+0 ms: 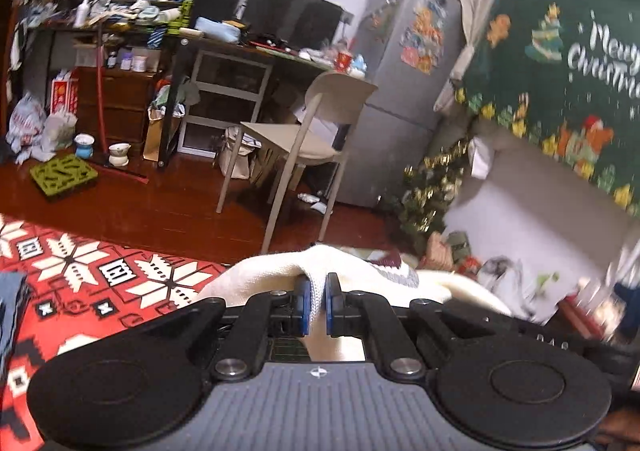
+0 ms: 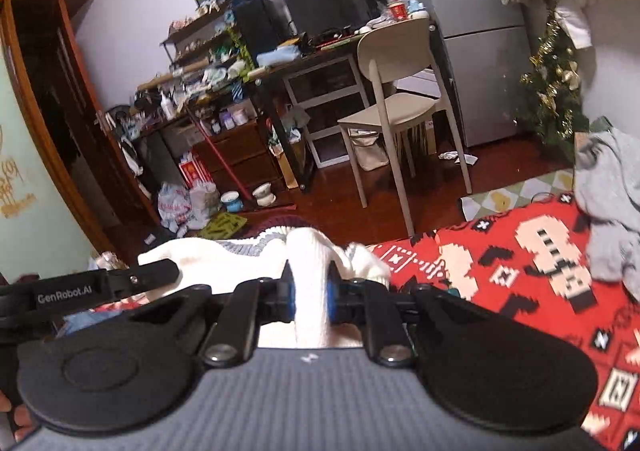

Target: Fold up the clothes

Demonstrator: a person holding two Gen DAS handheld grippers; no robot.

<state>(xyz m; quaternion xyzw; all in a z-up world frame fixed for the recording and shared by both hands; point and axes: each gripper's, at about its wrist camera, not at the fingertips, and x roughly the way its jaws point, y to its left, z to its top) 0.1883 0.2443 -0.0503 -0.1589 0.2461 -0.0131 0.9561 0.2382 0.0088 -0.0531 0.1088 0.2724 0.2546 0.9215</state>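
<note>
A cream knitted sweater with grey and maroon bands is held up over the red patterned blanket. My left gripper is shut on a fold of it, the blue pads pinching the knit. In the right wrist view the same sweater bunches ahead, and my right gripper is shut on a thicker ribbed fold. The left gripper's black arm shows at the left of that view. The sweater's lower part is hidden behind both grippers.
A grey garment lies on the red blanket to the right. A folded blue cloth sits at the left edge. Beyond the blanket stand a beige chair, a cluttered desk, a fridge and a small Christmas tree.
</note>
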